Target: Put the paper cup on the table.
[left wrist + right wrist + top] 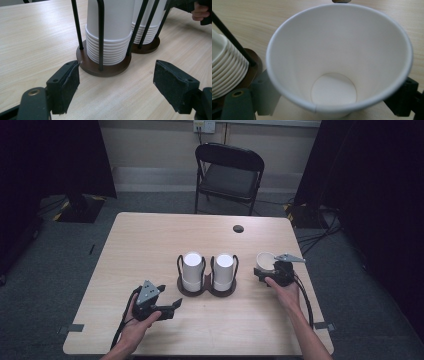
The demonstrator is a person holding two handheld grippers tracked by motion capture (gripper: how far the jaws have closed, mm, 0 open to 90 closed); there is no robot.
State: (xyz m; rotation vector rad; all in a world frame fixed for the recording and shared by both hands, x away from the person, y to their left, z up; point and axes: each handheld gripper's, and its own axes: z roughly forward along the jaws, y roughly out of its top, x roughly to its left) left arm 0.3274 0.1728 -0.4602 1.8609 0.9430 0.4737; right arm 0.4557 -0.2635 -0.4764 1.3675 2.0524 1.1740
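Right now the right gripper (pixel 266 270) has its fingers spread wide on either side of a white paper cup (pixel 265 260), which stands upright on the bench (pixel 150 235) just to the right of the two cup holders. In the right gripper view the cup (pixel 337 62) sits between the dark pads; whether they press on its wall cannot be told, since the rim hides the contact. The cup is a smooth, tapering cone with a rolled rim and a flat round bottom, empty inside.

The left gripper (pixel 170 307) lies low near the front of the bench, its fingers well apart and holding nothing. Its pads (pixel 175 85) are blocky black rubber, slightly frayed on one edge.

Ahead of them stands the left cup holder (pixel 105 66): a round dark brown base with thin black metal rods rising around a stack of white cups (pixel 110 32), their rims forming fine ridges. A second holder (pixel 147 47) stands touching it behind. The bench top is pale wood grain, matte.
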